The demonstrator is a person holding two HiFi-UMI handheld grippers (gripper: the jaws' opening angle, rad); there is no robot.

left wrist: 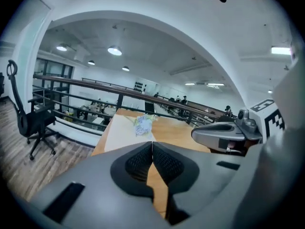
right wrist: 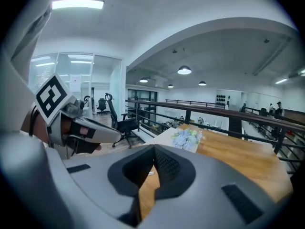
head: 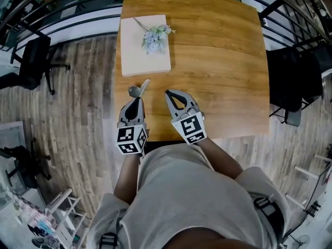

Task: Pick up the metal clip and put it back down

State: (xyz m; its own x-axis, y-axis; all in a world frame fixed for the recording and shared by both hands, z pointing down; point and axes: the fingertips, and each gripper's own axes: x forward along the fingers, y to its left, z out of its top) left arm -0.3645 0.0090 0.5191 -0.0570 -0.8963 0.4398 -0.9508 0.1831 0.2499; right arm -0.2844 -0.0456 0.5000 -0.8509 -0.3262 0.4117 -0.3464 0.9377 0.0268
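The metal clip (head: 138, 90) is silver and lies on the wooden table (head: 223, 71) near its front left corner. My left gripper (head: 137, 99) sits just behind the clip with its tips close to it, and I cannot tell if they touch. In the left gripper view the left gripper (left wrist: 152, 143) has its jaws closed together with nothing between them. My right gripper (head: 167, 93) rests to the right of the clip, apart from it. In its own view the right gripper (right wrist: 153, 148) is also shut and empty. The clip is hidden in both gripper views.
A beige mat (head: 140, 61) carrying a small bunch of pale flowers (head: 153, 37) lies beyond the clip at the table's left side. Black railings (head: 62, 12) run behind the table. An office chair (head: 33, 61) stands on the floor at the left.
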